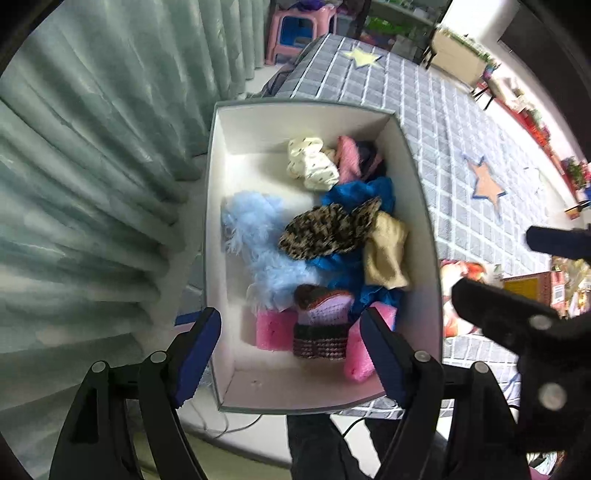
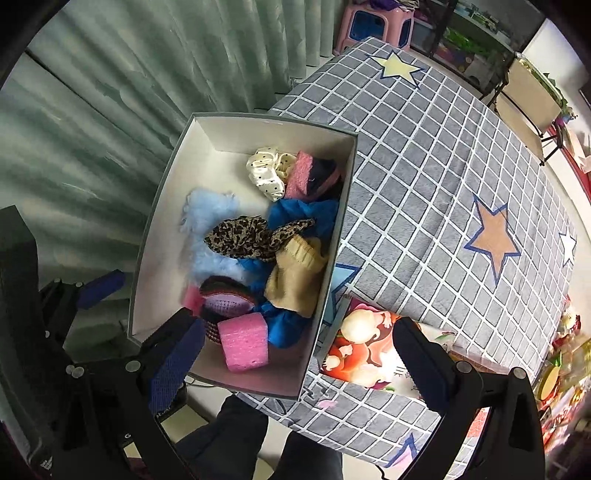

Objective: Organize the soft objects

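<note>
A white-lined box (image 1: 236, 122) (image 2: 177, 177) stands at the left end of the checked table and holds several soft things: a fluffy light-blue piece (image 1: 258, 236) (image 2: 207, 221), a leopard-print scrunchie (image 1: 325, 230) (image 2: 243, 236), a tan cloth (image 1: 386, 254) (image 2: 295, 277), blue cloth (image 1: 354, 192) (image 2: 303, 214), a dotted cream scrunchie (image 1: 310, 164) (image 2: 264, 173), pink sponges (image 1: 275, 328) (image 2: 243, 341) and a knitted purple item (image 1: 321, 317) (image 2: 225, 302). My left gripper (image 1: 291, 354) is open and empty above the box's near end. My right gripper (image 2: 299, 362) is open and empty over the box's near right corner.
A grey checked cloth with stars (image 2: 443, 177) covers the table. A colourful picture card (image 2: 365, 350) lies beside the box. A green curtain (image 1: 92, 166) hangs at the left. A pink stool (image 2: 376, 22) and a chair (image 2: 528, 99) stand beyond the table.
</note>
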`<state>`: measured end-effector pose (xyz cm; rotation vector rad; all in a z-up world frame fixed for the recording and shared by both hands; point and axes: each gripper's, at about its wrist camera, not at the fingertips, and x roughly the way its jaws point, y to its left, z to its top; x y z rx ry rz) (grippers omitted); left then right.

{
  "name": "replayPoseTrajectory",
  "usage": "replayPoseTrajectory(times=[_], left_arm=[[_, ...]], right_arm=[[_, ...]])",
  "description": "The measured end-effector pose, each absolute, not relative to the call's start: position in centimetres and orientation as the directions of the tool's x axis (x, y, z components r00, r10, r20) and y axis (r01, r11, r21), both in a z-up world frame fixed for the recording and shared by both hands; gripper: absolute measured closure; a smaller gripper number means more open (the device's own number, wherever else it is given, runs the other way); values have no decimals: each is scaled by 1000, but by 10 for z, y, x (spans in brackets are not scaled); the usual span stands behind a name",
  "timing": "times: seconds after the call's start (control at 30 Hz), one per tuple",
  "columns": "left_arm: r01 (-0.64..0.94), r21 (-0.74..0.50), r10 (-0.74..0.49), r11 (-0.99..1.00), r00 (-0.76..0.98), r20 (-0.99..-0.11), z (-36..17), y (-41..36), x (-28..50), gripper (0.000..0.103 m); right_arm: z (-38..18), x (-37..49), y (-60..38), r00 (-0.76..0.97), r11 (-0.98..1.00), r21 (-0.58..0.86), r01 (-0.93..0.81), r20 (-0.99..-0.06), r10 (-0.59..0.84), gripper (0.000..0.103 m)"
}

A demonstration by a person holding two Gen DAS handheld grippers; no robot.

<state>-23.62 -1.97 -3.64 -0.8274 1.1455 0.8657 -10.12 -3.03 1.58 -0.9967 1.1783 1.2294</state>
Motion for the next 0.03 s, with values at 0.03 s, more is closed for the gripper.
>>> replayPoseTrajectory(times=[0.03], left_arm=[[-888,-112,149,446,197,-969,-35,-21,-236,22]], right_arm=[[15,-102,-30,-36,104,52,-993,-988,151,0]])
